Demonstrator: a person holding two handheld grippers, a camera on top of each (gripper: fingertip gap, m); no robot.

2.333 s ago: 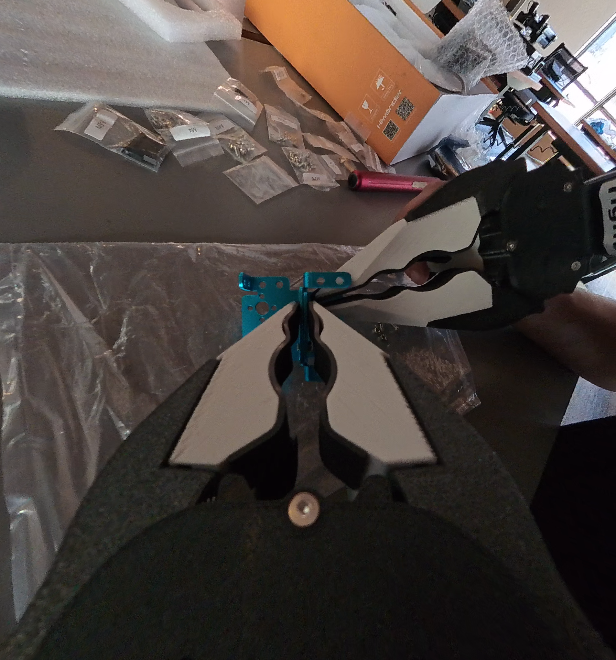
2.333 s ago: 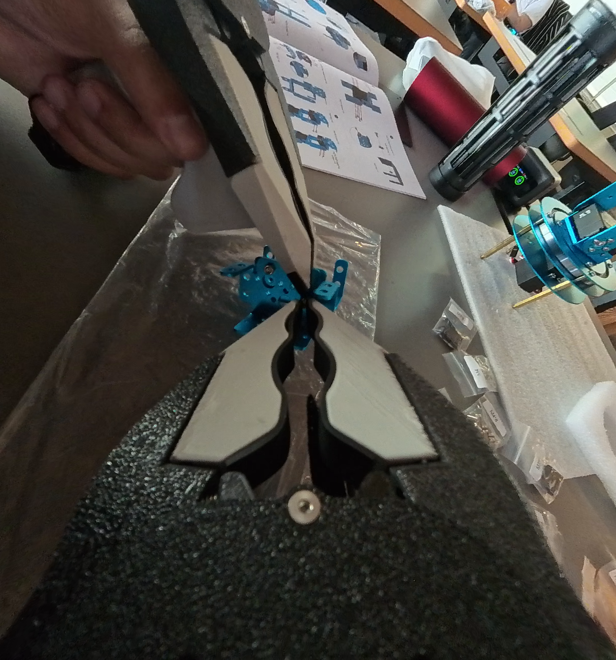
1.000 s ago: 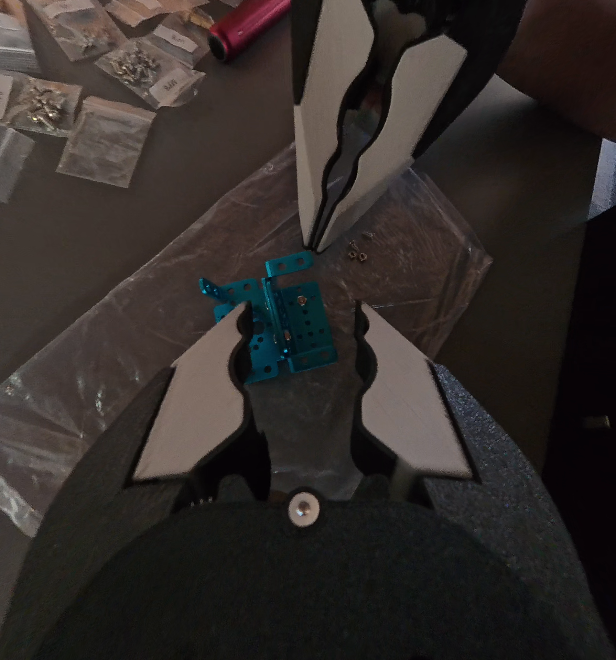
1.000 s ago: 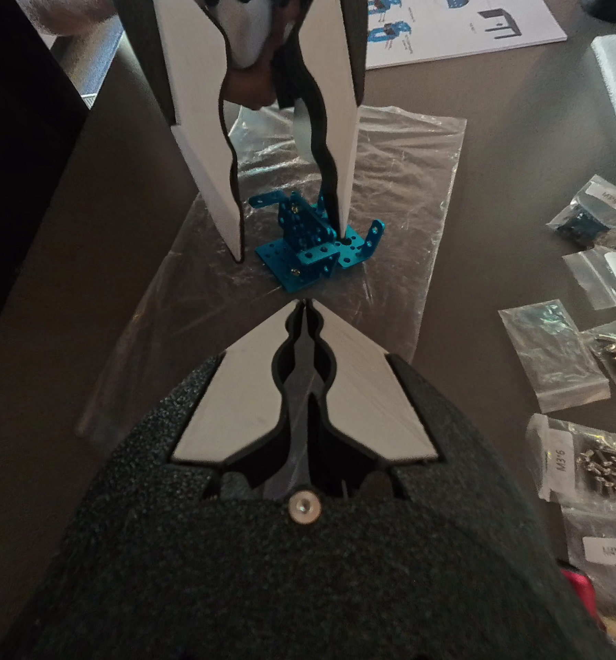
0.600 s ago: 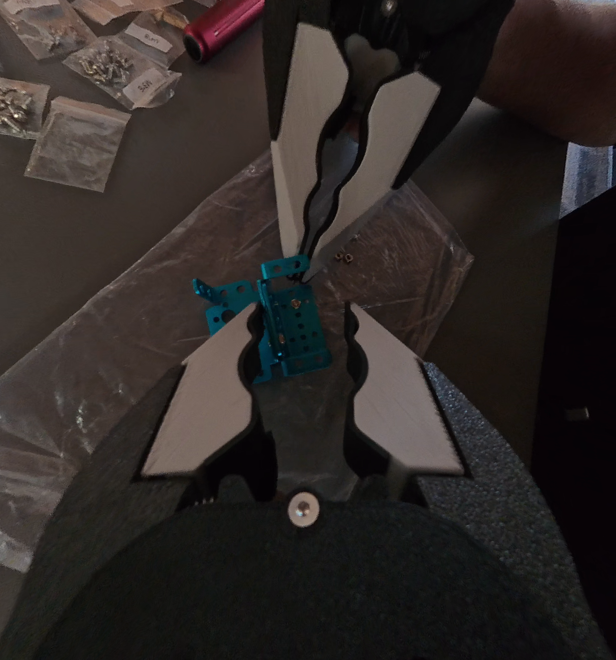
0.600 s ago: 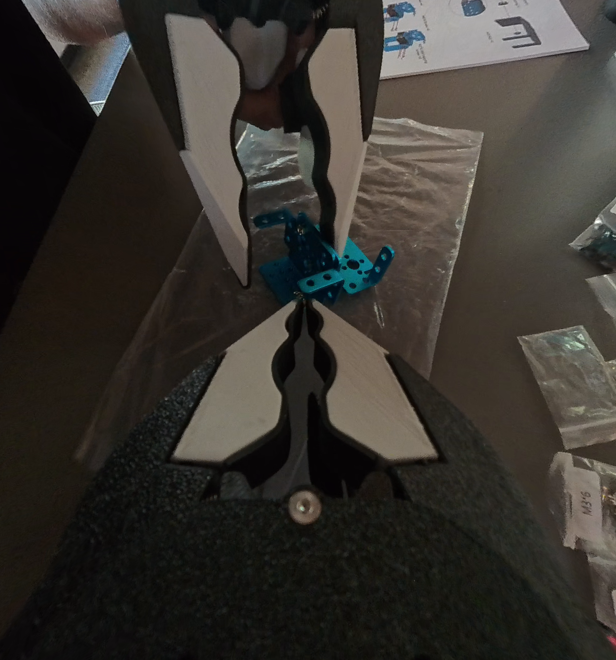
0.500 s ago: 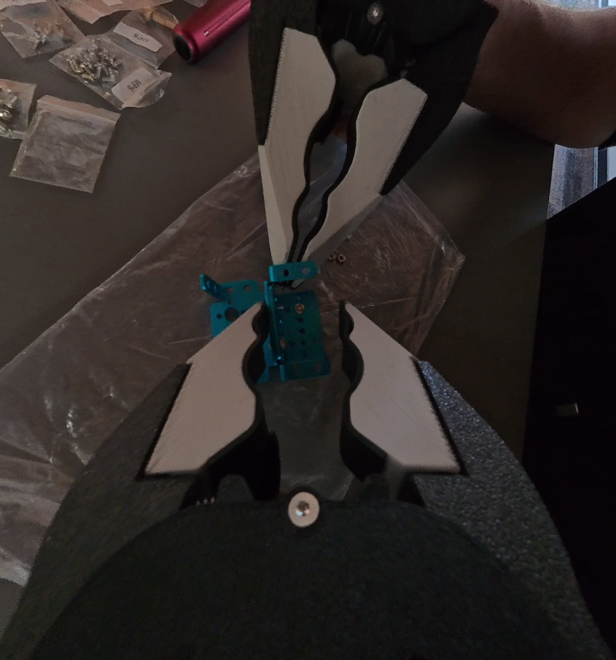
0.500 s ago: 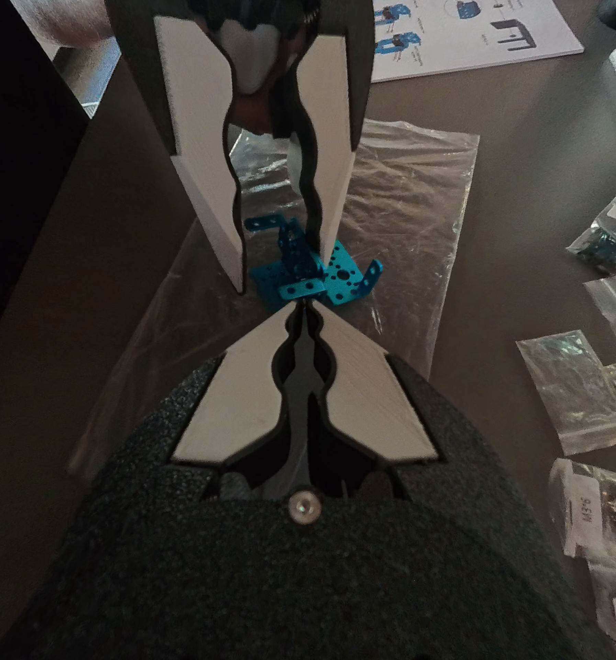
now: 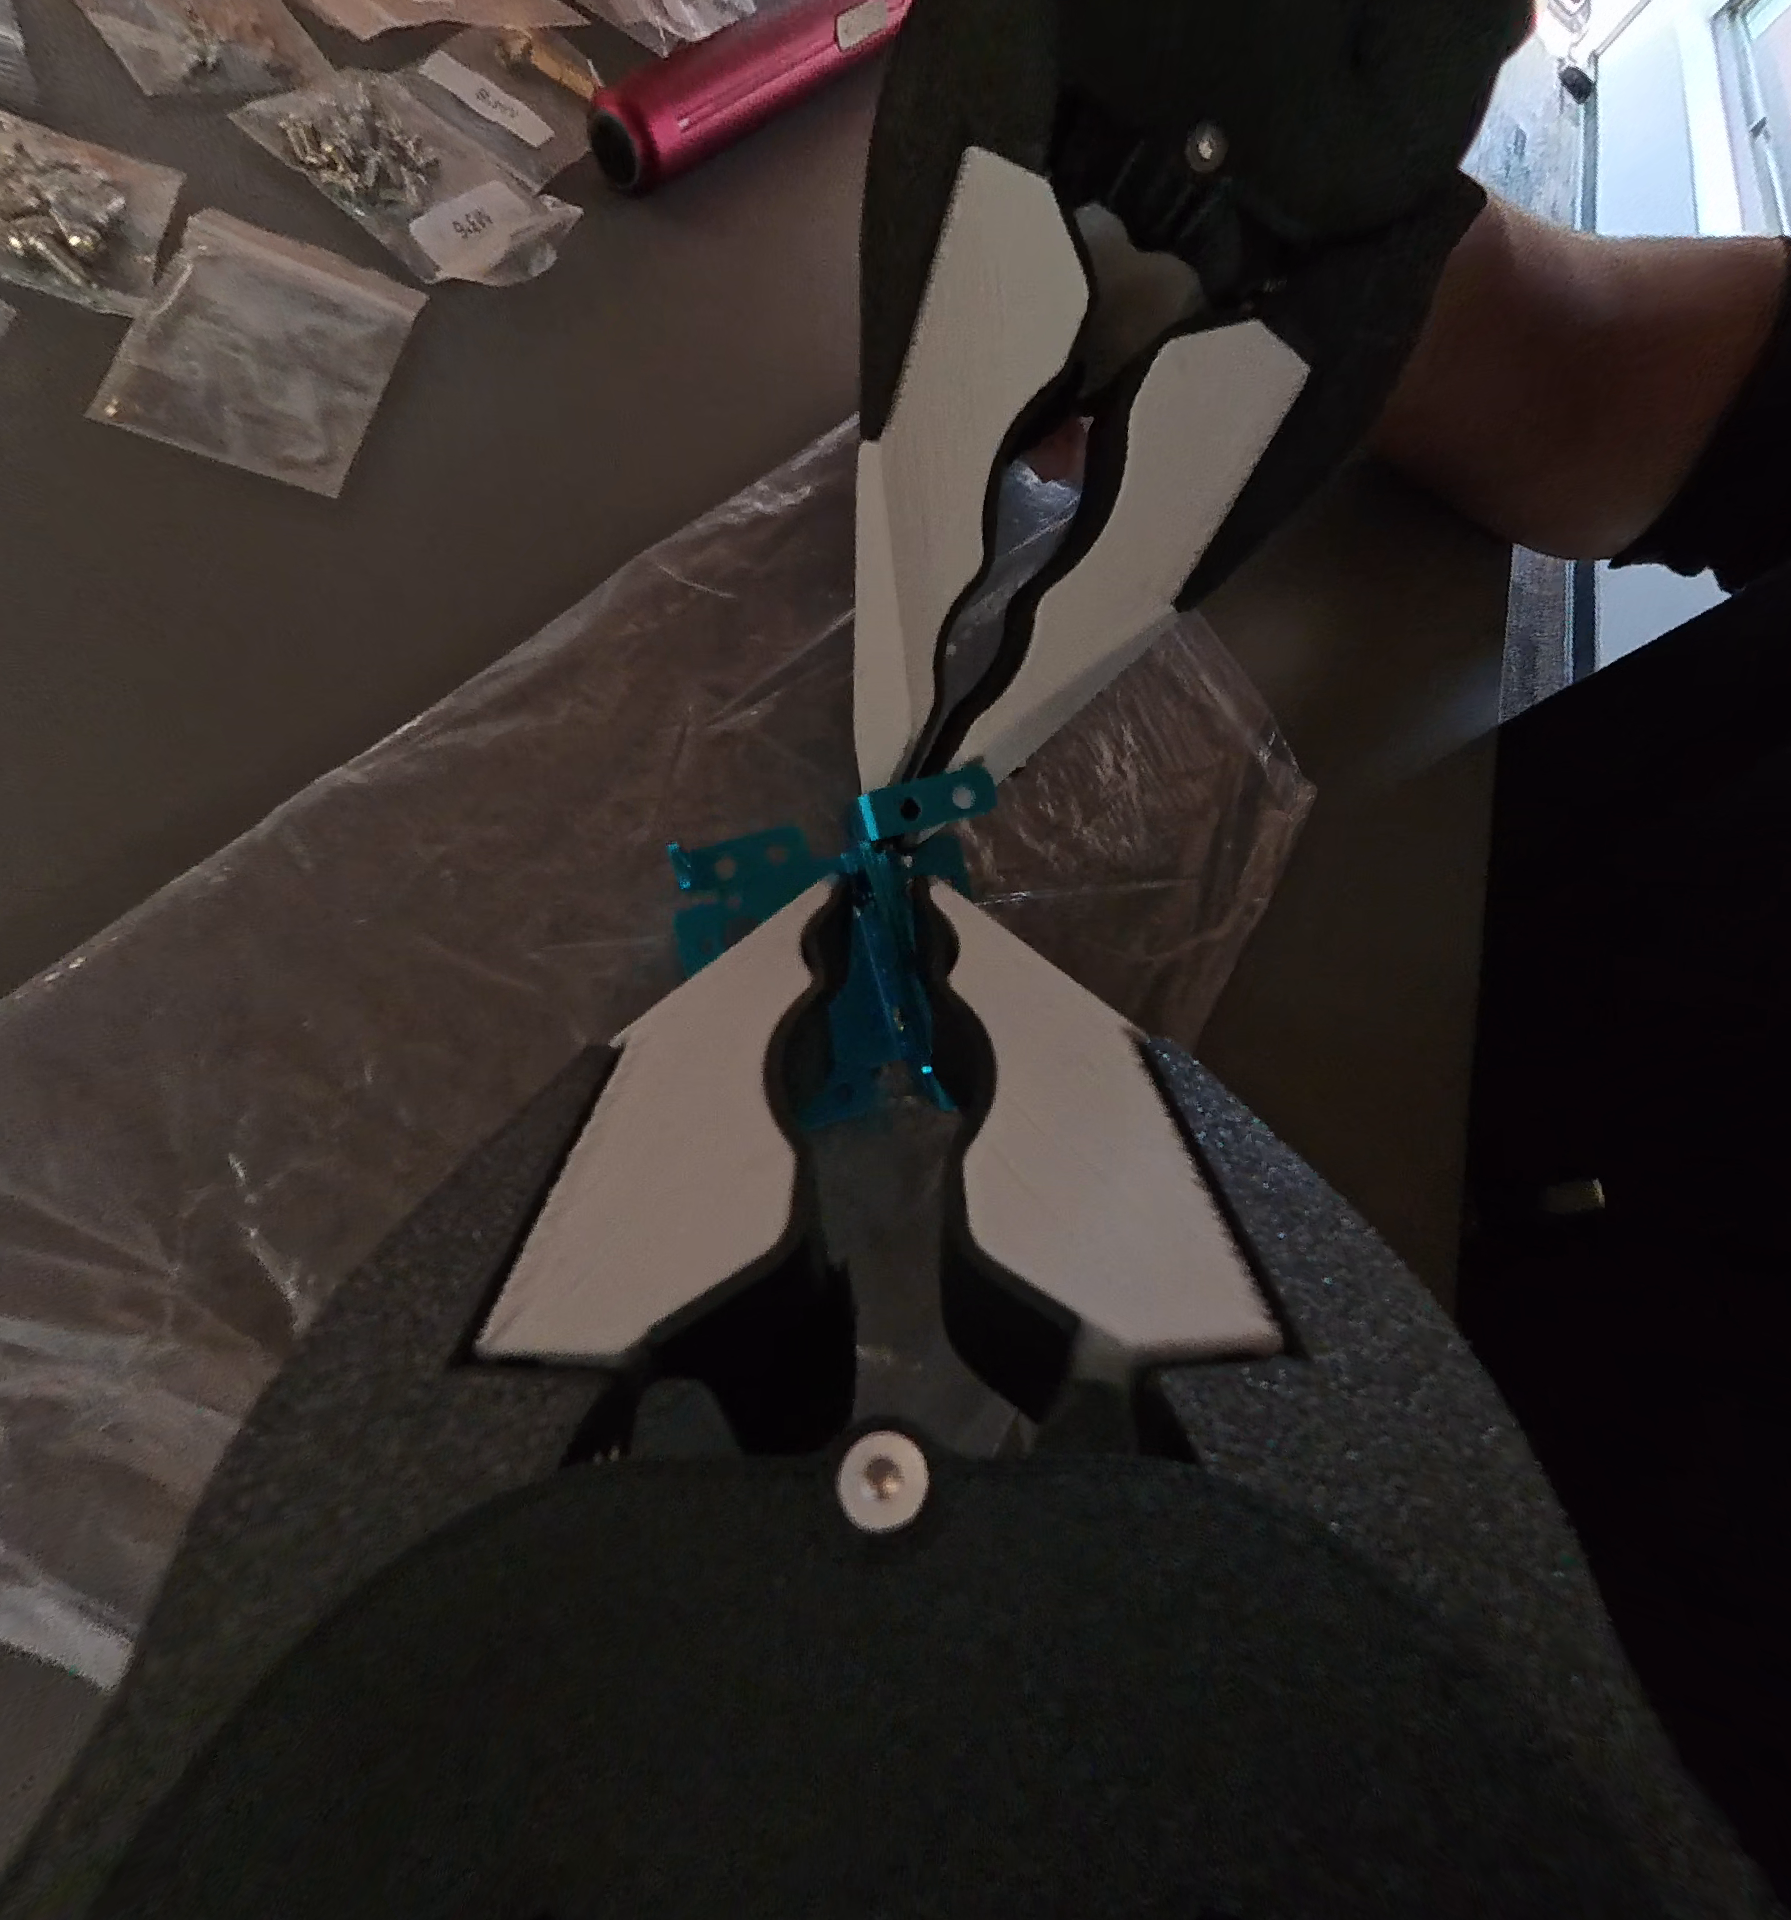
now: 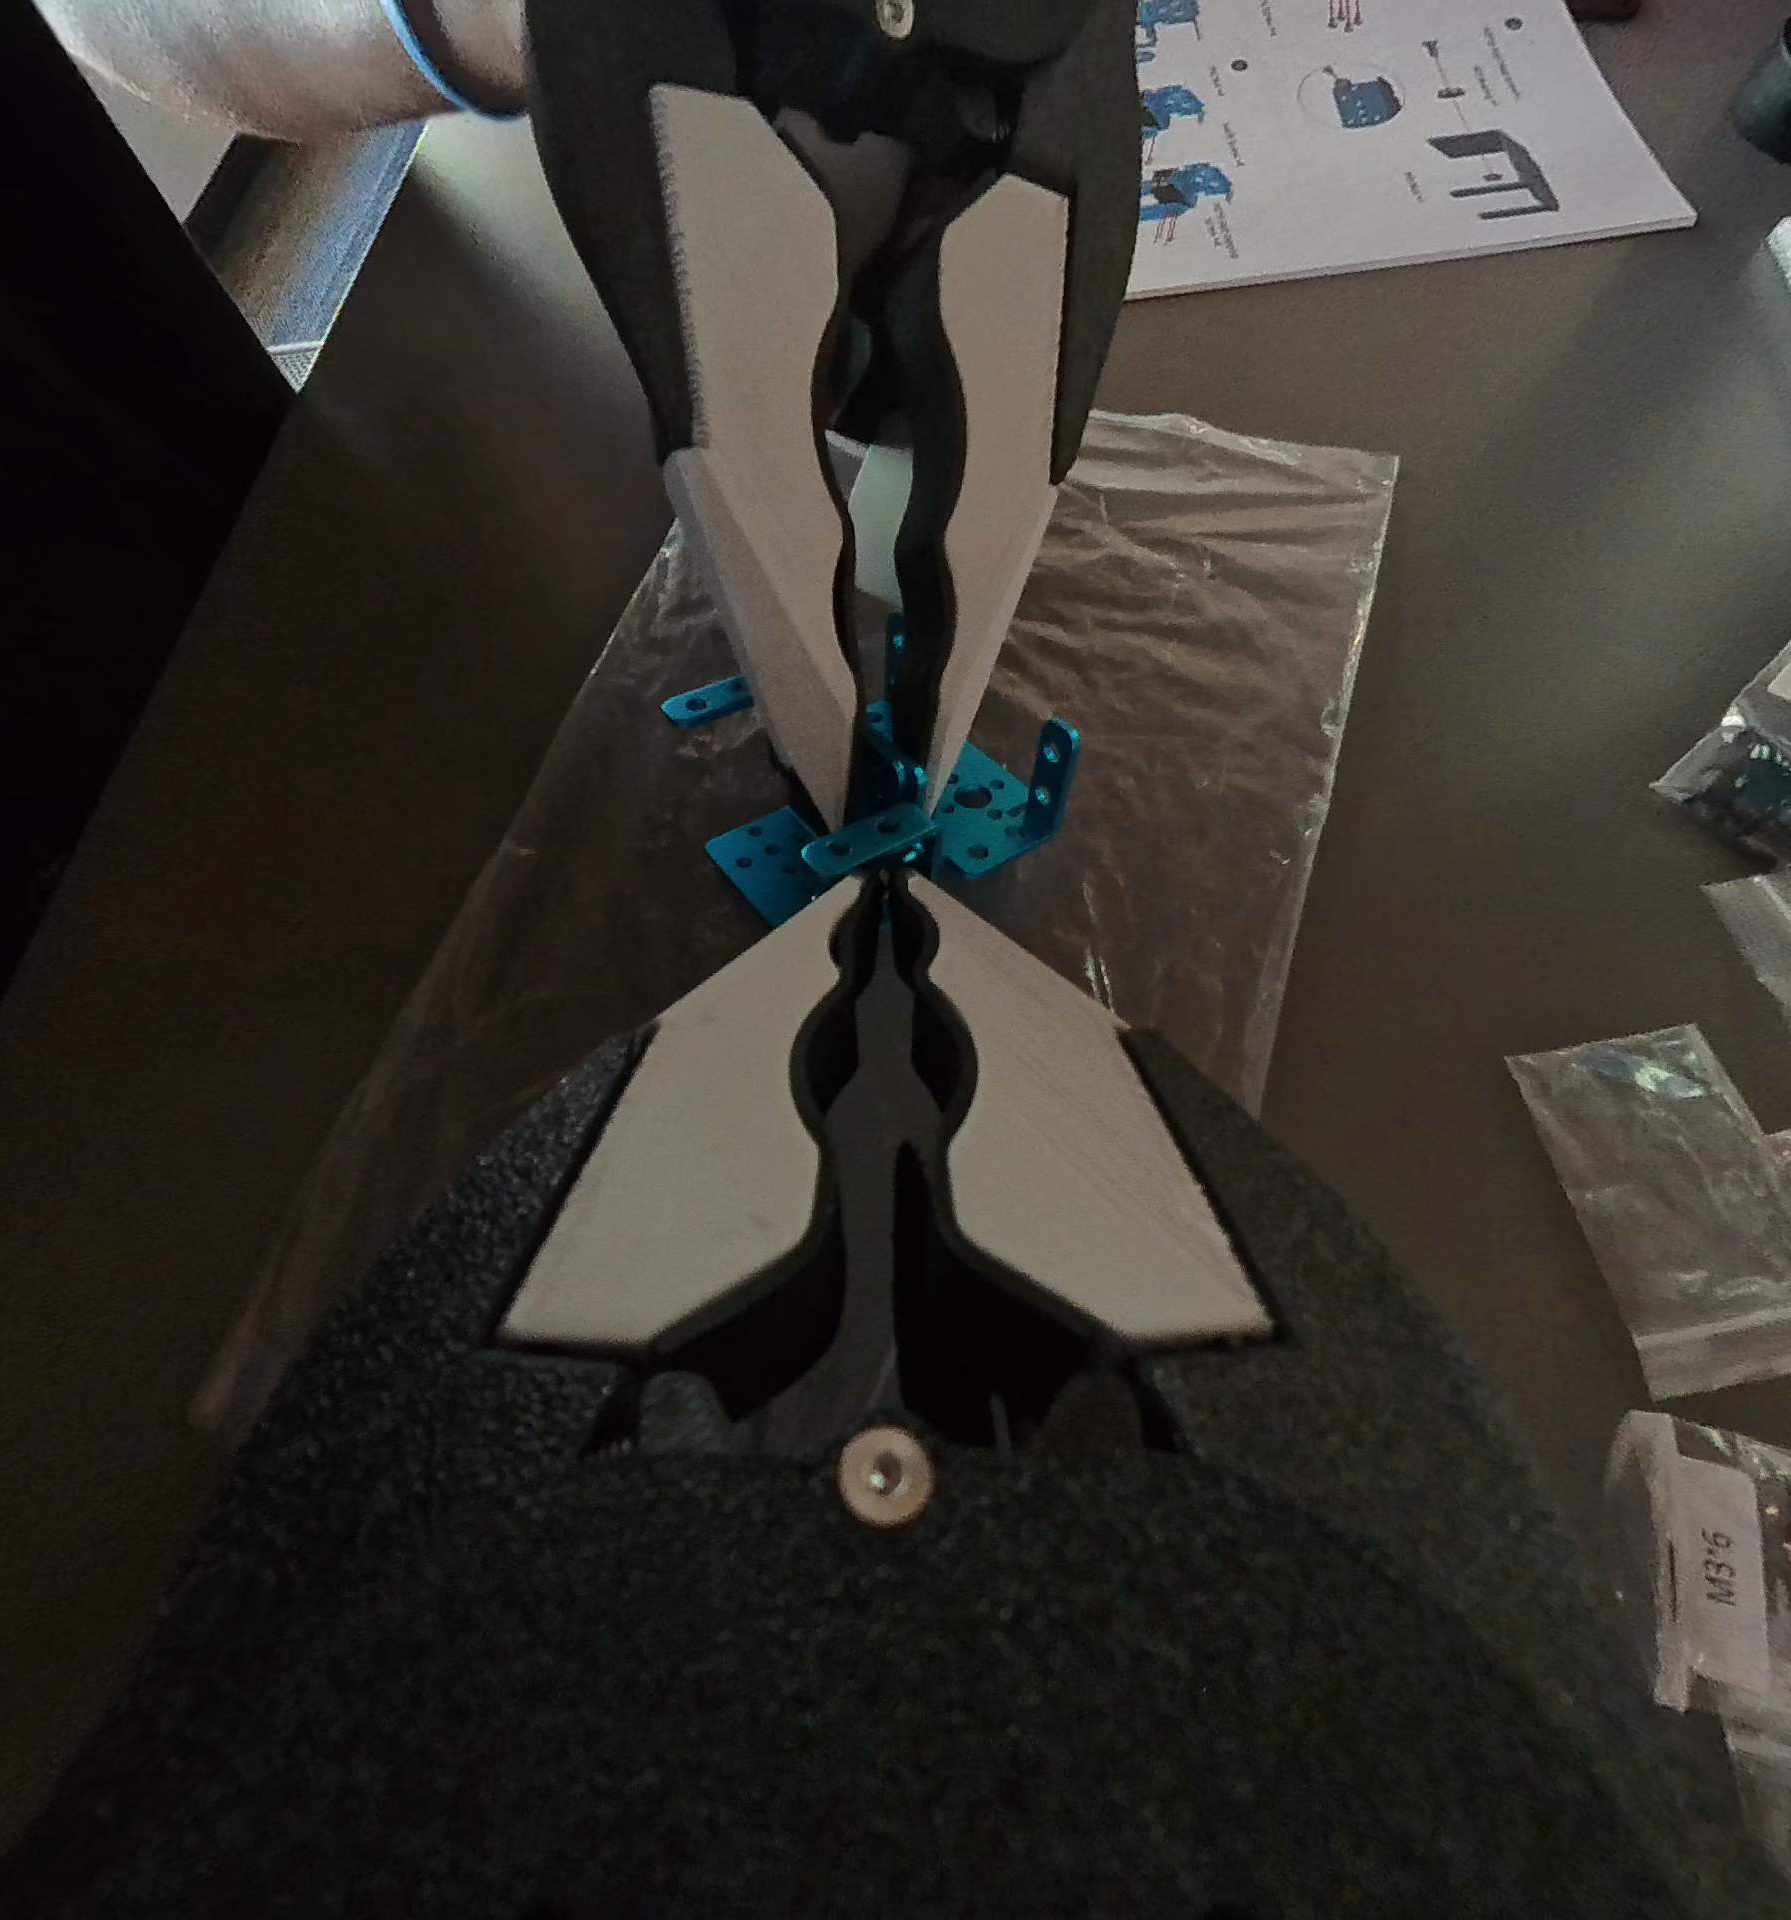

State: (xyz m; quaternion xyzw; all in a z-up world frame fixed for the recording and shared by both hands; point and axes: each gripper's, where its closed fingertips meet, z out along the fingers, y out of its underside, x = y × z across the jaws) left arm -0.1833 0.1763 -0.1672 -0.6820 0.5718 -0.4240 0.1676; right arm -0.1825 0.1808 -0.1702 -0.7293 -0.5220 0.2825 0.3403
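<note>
The left gripper is clenched on the upright plate of a blue metal bracket assembly, its white fingers pressed against both faces of the plate. In the right wrist view this same gripper comes down from twelve o'clock, its tips pinching the plate just above a small flat blue tab.

The right gripper has its jaws closed, tips touching that tab; whether it actually pinches anything between them is hard to tell, as the tips are dark and slightly blurred. In the left wrist view it reaches in from one o'clock and meets the bracket's upper tab.

The assembly rests on a clear plastic bag spread flat on a dark table. At three to four o'clock in the right wrist view lie small zip bags of screws; a printed instruction sheet lies at one o'clock. In the left wrist view a magenta metal cylinder lies at eleven o'clock, beside more small bags.
</note>
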